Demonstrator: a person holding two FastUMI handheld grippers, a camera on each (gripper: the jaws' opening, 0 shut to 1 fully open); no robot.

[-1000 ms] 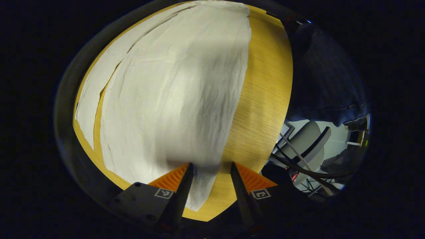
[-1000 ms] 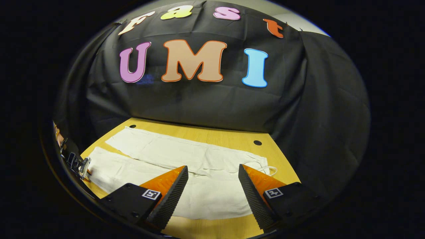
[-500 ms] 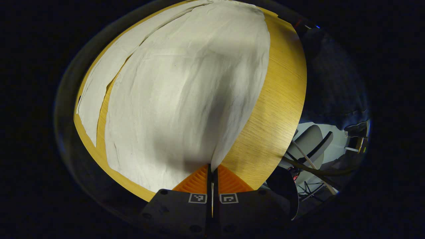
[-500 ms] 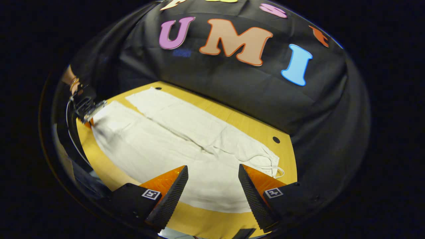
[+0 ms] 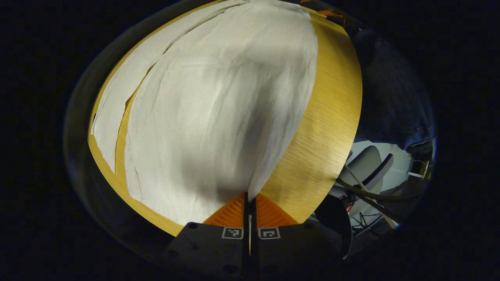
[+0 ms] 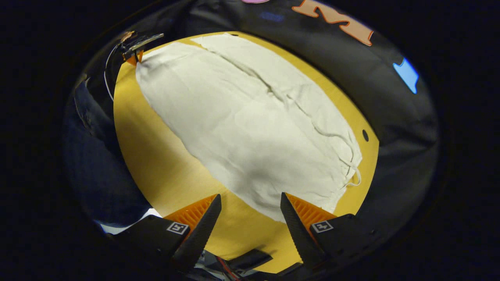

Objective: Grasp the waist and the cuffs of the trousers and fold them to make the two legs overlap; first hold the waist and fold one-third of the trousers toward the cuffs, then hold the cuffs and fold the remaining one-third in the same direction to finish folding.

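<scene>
White trousers (image 5: 218,97) lie flat on the wooden table (image 5: 324,117), legs side by side. In the left gripper view my left gripper (image 5: 249,197) is shut on the near leg's cuff corner, and the cloth rises slightly into the jaws. In the right gripper view the trousers (image 6: 250,117) stretch away from the waist, whose drawstring (image 6: 353,177) loops out at the right. My right gripper (image 6: 250,196) hangs open above the waist's near corner, holding nothing. The left gripper (image 6: 134,48) shows far off at the cuff end.
The table's front edge runs close under my right gripper, with cables below it. A small hole (image 6: 365,135) marks the table beside the waist. A grey chair (image 5: 367,164) and a person's dark clothing (image 5: 390,89) lie beyond the table's edge.
My left gripper closed on the cuff corner about a second ago and has held still since. My right gripper has tipped downward and come over the waist's near corner, still open.
</scene>
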